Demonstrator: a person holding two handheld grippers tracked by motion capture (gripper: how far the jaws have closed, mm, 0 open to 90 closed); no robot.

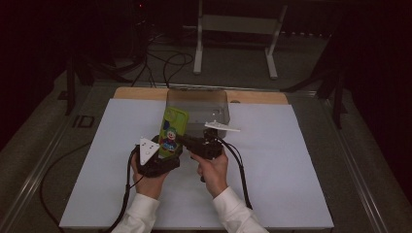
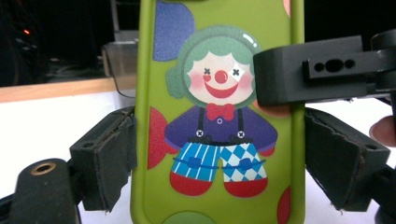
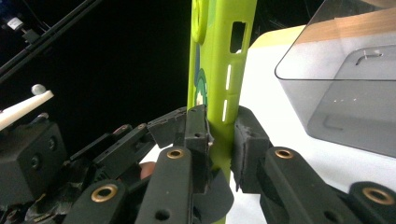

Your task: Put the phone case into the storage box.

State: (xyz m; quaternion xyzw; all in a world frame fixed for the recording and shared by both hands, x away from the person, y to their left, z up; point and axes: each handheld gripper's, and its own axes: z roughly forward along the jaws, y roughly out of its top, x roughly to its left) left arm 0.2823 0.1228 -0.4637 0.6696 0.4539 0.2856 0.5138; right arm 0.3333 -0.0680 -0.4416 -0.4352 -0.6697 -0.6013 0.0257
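A lime-green phone case (image 1: 173, 127) printed with a clown stands upright above the white mat, held by both grippers. My left gripper (image 1: 166, 154) is shut on its lower part. In the left gripper view its pads (image 2: 109, 156) press both long edges of the case (image 2: 219, 116). My right gripper (image 1: 183, 140) comes in from the right and is shut on the case's right side wall. In the right gripper view its two pads (image 3: 247, 140) pinch the thin green wall (image 3: 219, 60) front and back. One black finger of the right gripper (image 2: 299, 74) lies over the clown's face.
A clear plastic box (image 1: 197, 104) stands just behind the case near the mat's far edge, and it is close on the right in the right gripper view (image 3: 345, 93). The white mat (image 1: 291, 170) covers a wooden table (image 1: 136, 93). A metal stand (image 1: 233, 29) and cables lie beyond.
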